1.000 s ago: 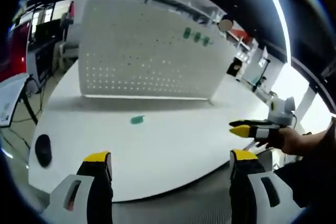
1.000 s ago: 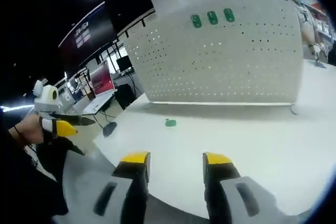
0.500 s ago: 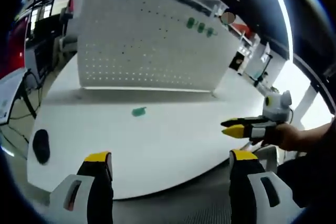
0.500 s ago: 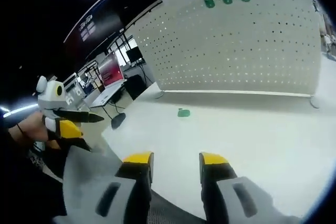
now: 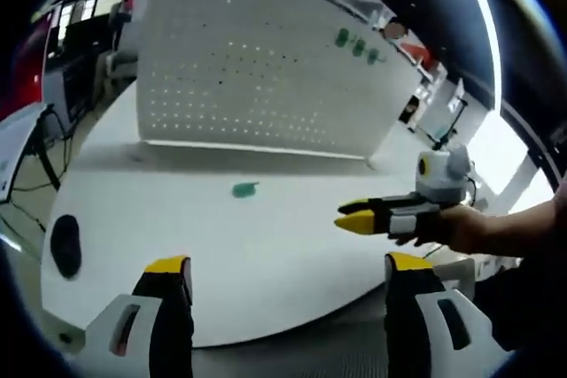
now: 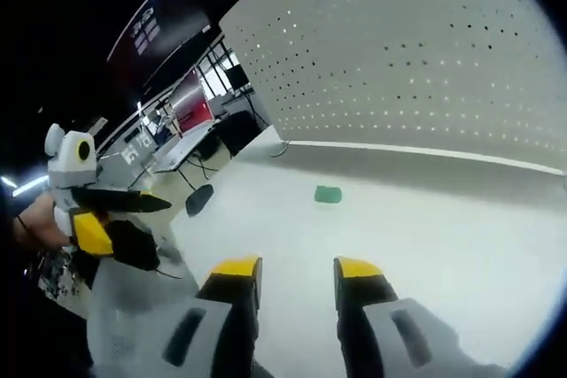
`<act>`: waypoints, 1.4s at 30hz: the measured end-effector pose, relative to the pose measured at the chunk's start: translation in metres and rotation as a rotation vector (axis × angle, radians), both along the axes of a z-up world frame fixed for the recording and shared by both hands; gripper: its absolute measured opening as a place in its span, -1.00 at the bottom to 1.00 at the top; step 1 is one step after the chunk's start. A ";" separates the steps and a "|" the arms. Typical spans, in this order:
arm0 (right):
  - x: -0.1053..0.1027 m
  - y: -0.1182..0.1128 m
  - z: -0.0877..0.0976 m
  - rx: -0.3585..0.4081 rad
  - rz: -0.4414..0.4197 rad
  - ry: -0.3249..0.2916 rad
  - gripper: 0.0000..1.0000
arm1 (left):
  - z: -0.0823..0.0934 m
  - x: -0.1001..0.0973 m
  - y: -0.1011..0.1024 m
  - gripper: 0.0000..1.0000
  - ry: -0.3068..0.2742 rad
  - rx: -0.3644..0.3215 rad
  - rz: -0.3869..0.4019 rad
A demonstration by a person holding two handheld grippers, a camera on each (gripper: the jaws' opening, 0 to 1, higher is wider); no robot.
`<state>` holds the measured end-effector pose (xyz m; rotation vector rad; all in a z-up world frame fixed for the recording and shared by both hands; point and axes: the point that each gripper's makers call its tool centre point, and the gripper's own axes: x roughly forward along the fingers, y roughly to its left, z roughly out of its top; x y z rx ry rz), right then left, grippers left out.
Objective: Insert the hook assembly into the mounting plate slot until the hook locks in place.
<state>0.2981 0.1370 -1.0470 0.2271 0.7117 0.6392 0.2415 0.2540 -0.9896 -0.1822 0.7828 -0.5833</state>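
A small green hook lies on the white table in front of the upright white pegboard. Three more green hooks hang near the board's top right. My left gripper stands wide open over the table's near edge, with nothing between its fingers. My right gripper, held by a hand, reaches in from the right, well short of the hook. In the right gripper view the hook lies ahead of the right gripper, which is open a narrow gap and empty. The left gripper shows at the left.
A black mouse-shaped object lies near the table's left edge, also seen as the dark object in the right gripper view. Desks with monitors stand in the room beyond. Bare tabletop lies around the hook.
My right gripper has moved forward over the table toward the pegboard and the lying hook, its jaws slightly closer together. The left gripper has stayed about where it was.
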 end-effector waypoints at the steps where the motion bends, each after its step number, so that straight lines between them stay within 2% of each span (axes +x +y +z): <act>1: 0.007 0.006 -0.002 0.002 0.008 0.003 -0.42 | -0.002 0.000 0.000 0.82 0.007 0.000 -0.001; 5: 0.029 0.026 -0.011 0.017 0.015 0.019 -0.43 | -0.009 0.001 0.002 0.82 0.026 0.001 0.001; 6: 0.035 0.029 -0.011 0.008 0.014 0.005 -0.46 | -0.010 0.001 0.004 0.82 0.030 0.001 0.003; 7: 0.043 0.029 -0.012 -0.024 0.012 -0.034 -0.48 | -0.011 0.001 0.005 0.82 0.034 0.000 0.006; 10: 0.056 0.042 -0.022 -0.011 0.008 0.004 -0.48 | -0.014 0.002 0.009 0.82 0.042 -0.003 0.017; 15: 0.076 0.051 -0.035 -0.006 -0.028 0.047 -0.49 | -0.018 0.003 0.013 0.81 0.054 -0.009 0.031; 20: 0.096 0.046 -0.051 0.052 -0.192 0.149 -0.54 | -0.022 0.004 0.019 0.81 0.063 -0.011 0.048; 22: 0.103 0.045 -0.055 0.101 -0.277 0.195 -0.56 | -0.024 0.004 0.022 0.81 0.069 -0.011 0.053; 25: 0.109 0.048 -0.059 0.144 -0.331 0.236 -0.59 | -0.026 0.005 0.024 0.81 0.074 -0.010 0.057; 27: 0.112 0.047 -0.063 0.146 -0.352 0.252 -0.62 | -0.027 0.006 0.025 0.81 0.077 -0.013 0.059; 29: 0.115 0.046 -0.063 0.132 -0.373 0.235 -0.68 | -0.027 0.006 0.026 0.81 0.080 -0.012 0.058; 34: 0.115 0.049 -0.074 0.155 -0.443 0.296 -0.72 | -0.028 0.007 0.027 0.81 0.083 -0.015 0.059; 38: 0.118 0.042 -0.073 0.127 -0.471 0.280 -0.78 | -0.028 0.007 0.028 0.81 0.085 -0.018 0.063; 42: 0.119 0.030 -0.071 0.073 -0.450 0.239 -0.94 | -0.030 0.008 0.026 0.81 0.086 -0.022 0.063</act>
